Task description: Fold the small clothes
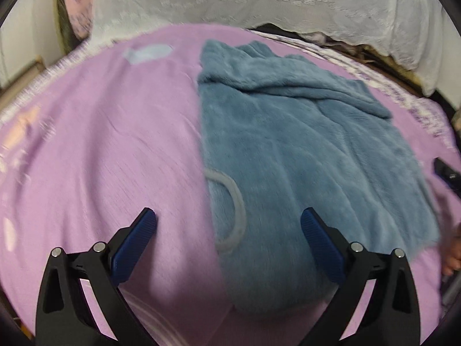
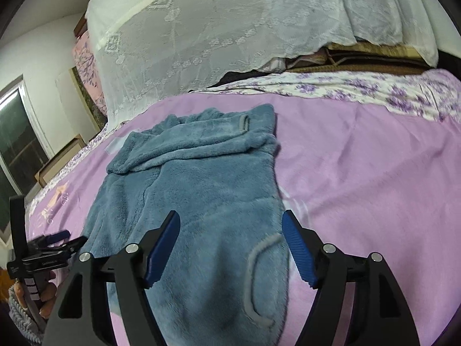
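Where the left wrist camera looks down, the left tongs (image 1: 227,225) gape wide with nothing held, and the blue fleece garment (image 1: 302,150) lies on the purple blanket (image 1: 100,144), its near left edge between the fingers. In the right wrist view, the right tongs (image 2: 230,227) stand open and empty above the garment's near end.

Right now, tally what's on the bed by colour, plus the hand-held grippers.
Blue fleece garment: 1
Lilac blanket: 1
White and purple floral sheet: 1
Hand-held grippers, black with blue pads: 2, left and right, both open and empty
Total: 5
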Demonstrator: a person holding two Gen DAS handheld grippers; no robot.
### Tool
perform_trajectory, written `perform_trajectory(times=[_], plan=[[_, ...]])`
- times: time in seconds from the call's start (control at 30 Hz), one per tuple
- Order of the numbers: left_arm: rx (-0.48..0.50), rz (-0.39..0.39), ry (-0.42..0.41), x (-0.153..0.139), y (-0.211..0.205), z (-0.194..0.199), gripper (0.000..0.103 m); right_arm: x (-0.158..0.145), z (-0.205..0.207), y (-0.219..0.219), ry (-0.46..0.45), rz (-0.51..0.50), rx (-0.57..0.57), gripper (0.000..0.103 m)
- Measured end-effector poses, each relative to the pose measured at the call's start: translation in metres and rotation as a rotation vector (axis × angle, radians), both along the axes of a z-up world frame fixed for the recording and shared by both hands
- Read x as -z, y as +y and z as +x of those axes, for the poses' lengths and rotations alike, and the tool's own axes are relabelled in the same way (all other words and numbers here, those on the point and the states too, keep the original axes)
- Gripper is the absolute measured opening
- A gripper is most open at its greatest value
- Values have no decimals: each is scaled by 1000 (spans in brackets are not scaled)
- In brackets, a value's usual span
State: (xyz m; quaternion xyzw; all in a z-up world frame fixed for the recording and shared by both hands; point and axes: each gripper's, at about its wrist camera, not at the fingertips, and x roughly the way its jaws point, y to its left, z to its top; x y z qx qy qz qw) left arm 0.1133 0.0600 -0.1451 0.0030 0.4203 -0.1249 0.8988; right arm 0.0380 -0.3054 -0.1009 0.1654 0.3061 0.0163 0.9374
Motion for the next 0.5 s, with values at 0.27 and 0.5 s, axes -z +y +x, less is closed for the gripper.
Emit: perform_trajectory(times=[0.27,0.5], plan=[[177,-298,124,4,26,4,98,15,-15,-29,33,143,21,74],[250,-365,169,14,18,5,98,21,-22,-37,49,212,8,74]])
